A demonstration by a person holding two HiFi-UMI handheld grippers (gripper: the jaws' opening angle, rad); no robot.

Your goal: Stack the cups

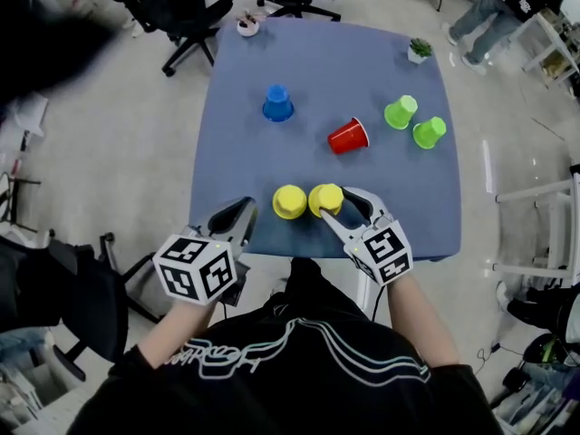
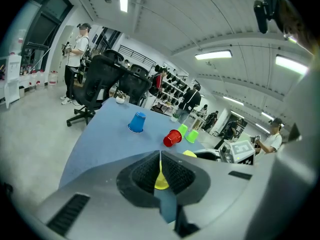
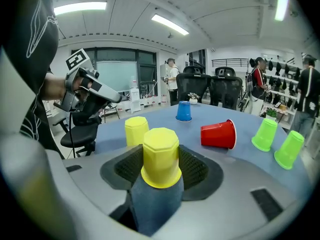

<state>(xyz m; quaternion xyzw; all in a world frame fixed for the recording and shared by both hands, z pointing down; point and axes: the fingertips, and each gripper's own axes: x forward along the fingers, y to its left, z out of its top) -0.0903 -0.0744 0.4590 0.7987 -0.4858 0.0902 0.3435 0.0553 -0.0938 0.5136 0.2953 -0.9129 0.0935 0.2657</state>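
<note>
Right at the front edge, the right gripper has its ribbed black pads closed on an upturned yellow cup, a faceted plastic one with a flared rim. The second yellow cup stands mouth-down just beside it. The left gripper sits at the table's near left edge, its jaws pressed together with nothing between them. The table is covered in a matte blue cloth, with bare cloth stretching to the red cup, which lies on its side at mid-table. The near green cup and far green cup sit together toward the right edge. The blue cup stands upside down, well apart on the left. Small potted plants mark the far corners. Black office chairs stand beyond on the pale, glossy floor.
</note>
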